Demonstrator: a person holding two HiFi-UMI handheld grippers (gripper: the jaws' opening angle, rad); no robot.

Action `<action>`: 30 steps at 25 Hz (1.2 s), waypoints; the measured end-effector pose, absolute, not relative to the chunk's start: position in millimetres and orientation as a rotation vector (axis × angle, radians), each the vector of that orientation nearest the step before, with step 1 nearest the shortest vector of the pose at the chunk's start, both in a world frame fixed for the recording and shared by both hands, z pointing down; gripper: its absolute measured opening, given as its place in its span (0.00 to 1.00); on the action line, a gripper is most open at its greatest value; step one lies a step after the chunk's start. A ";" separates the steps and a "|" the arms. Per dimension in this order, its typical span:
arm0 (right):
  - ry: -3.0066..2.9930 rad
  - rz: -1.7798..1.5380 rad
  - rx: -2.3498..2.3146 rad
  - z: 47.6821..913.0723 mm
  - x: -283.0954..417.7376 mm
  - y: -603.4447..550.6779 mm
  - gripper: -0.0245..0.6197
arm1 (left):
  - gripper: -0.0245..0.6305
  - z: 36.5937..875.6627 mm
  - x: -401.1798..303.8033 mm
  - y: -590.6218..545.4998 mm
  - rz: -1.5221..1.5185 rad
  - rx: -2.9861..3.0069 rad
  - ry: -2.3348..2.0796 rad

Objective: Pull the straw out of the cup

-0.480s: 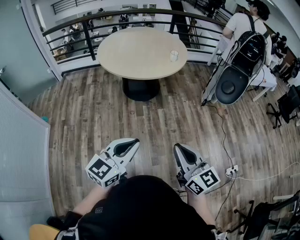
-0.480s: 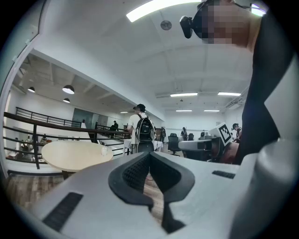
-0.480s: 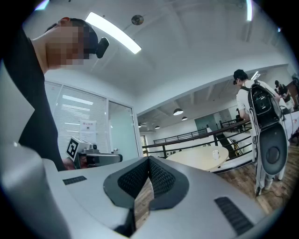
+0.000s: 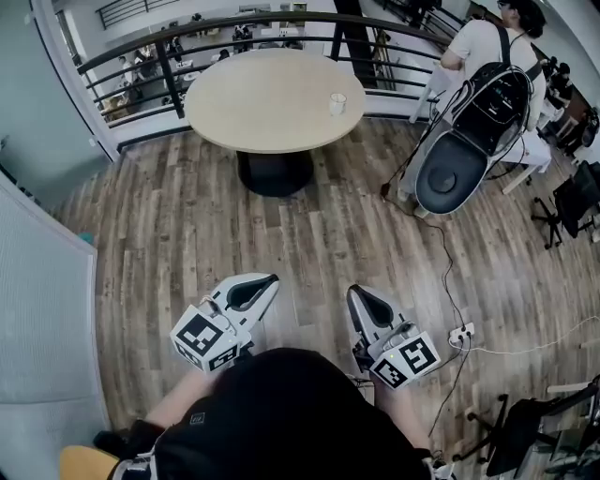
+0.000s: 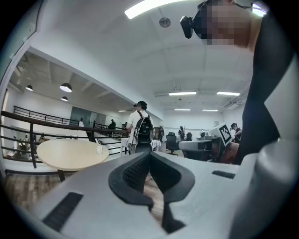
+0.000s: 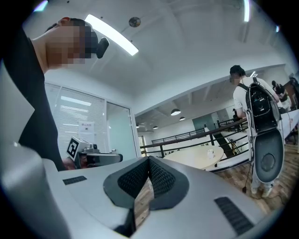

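Observation:
A small pale cup (image 4: 337,104) stands near the right edge of a round beige table (image 4: 262,98) far ahead of me; a straw cannot be made out at this distance. My left gripper (image 4: 268,279) and right gripper (image 4: 356,292) are held side by side close to my body over the wooden floor, far from the table. Both sets of jaws meet at their tips with nothing between them. The left gripper view shows its gripper (image 5: 149,154) with the cup (image 5: 99,149) far off at the left. The right gripper view shows its gripper (image 6: 149,161) and the cup (image 6: 210,152) on the distant table (image 6: 194,159).
A person with a backpack (image 4: 492,89) stands at the right beside a large black-and-white oval case (image 4: 455,169). A dark railing (image 4: 234,28) runs behind the table. A power strip (image 4: 461,333) and cables lie on the floor at the right. A pale wall (image 4: 42,309) borders the left.
The head view has shifted slightly: the table, cup and person sit a little further left and higher. Both grippers keep their place and stay shut.

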State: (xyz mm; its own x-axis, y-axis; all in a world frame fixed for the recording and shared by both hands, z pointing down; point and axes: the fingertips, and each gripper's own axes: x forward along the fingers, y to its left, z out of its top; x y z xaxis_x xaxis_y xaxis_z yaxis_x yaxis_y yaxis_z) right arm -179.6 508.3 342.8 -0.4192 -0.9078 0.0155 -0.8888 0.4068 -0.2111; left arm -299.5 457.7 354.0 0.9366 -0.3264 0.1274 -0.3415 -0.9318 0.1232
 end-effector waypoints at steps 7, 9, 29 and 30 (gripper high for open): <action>2.538 -0.205 -1.667 338.7 -125.9 540.6 0.07 | 0.05 359.0 -237.8 482.1 0.154 2.951 -0.464; 2.521 -0.204 -1.679 336.6 -106.2 551.8 0.07 | 0.05 356.1 -219.1 487.3 0.137 2.948 -0.450; 2.474 -0.301 -1.698 359.5 -8.7 481.1 0.07 | 0.05 371.9 -118.6 402.7 0.138 2.957 -0.427; 2.475 -0.304 -1.698 359.2 -5.6 468.0 0.07 | 0.05 371.9 -114.9 389.8 0.132 2.955 -0.426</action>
State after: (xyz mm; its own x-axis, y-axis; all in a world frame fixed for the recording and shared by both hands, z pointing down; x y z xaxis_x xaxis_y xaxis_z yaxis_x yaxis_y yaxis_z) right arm -5.6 468.0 359.2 -0.3613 -0.9324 0.0110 -0.9073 0.3489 -0.2348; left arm -114.9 389.8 371.9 0.9558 -0.2733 0.1083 -0.2867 -0.9480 0.1380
